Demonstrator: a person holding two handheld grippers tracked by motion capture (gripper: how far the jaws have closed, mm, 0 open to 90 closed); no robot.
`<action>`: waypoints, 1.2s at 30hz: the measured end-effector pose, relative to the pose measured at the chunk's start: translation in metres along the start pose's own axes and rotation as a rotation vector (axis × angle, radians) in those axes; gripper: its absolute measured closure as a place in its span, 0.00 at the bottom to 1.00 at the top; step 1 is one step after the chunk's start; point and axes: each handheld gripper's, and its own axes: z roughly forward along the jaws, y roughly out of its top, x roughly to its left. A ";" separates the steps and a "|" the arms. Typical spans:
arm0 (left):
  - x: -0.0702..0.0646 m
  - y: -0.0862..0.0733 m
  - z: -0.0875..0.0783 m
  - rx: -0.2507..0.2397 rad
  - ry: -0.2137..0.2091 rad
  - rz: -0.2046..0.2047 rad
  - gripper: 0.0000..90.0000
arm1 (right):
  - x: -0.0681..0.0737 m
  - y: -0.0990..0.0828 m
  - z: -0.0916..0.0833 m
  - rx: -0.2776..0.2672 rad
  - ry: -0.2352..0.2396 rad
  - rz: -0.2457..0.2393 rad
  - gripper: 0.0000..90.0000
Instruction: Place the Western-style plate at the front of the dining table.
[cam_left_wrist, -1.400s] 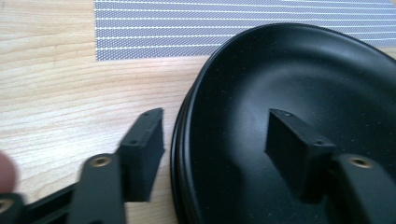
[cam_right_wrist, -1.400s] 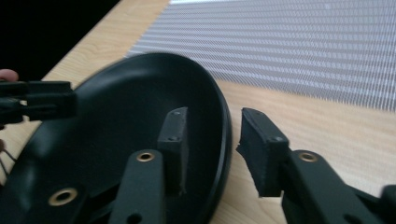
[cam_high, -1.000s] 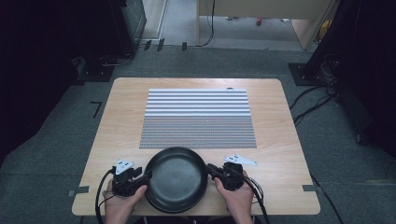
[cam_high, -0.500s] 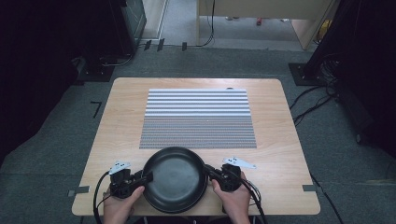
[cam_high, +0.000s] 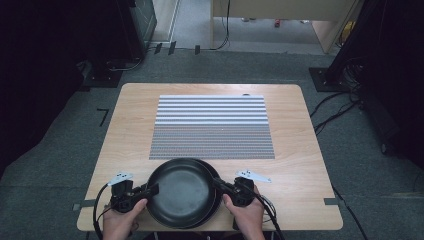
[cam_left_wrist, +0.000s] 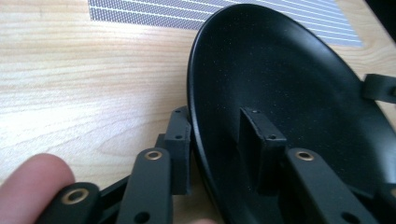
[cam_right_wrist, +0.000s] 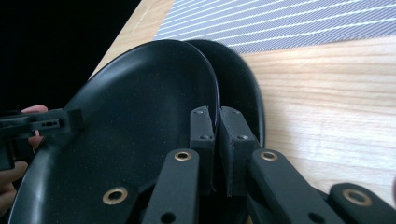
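Observation:
A black plate (cam_high: 182, 192) sits at the table's near edge, tilted, on top of a second black plate (cam_high: 215, 172) whose rim peeks out at its right. My left gripper (cam_high: 154, 189) is shut on the upper plate's left rim, with one jaw inside the dish (cam_left_wrist: 280, 84) and one outside. My right gripper (cam_high: 217, 182) is shut on its right rim. In the right gripper view the jaws (cam_right_wrist: 215, 116) pinch the upper plate (cam_right_wrist: 140, 107), and the lower plate (cam_right_wrist: 240, 79) lies just behind it. A hand holds each gripper.
A grey striped mat (cam_high: 212, 125) covers the middle of the wooden table (cam_high: 310, 165), just beyond the plates. Dark floor, cables and stands surround the table. Bare wood lies left and right of the plates.
The upper plate and both grippers have shifted slightly left, so the lower plate's rim now shows at the right.

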 end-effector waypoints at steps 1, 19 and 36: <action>0.001 0.000 -0.002 -0.003 -0.001 -0.001 0.75 | 0.000 0.000 0.001 0.003 0.003 -0.001 0.93; 0.013 -0.008 -0.010 -0.001 -0.105 -0.076 0.82 | -0.001 -0.011 0.018 -0.043 0.032 0.271 0.94; 0.005 0.005 -0.007 -0.027 -0.139 -0.136 0.87 | -0.004 0.002 0.009 -0.073 0.063 0.303 0.94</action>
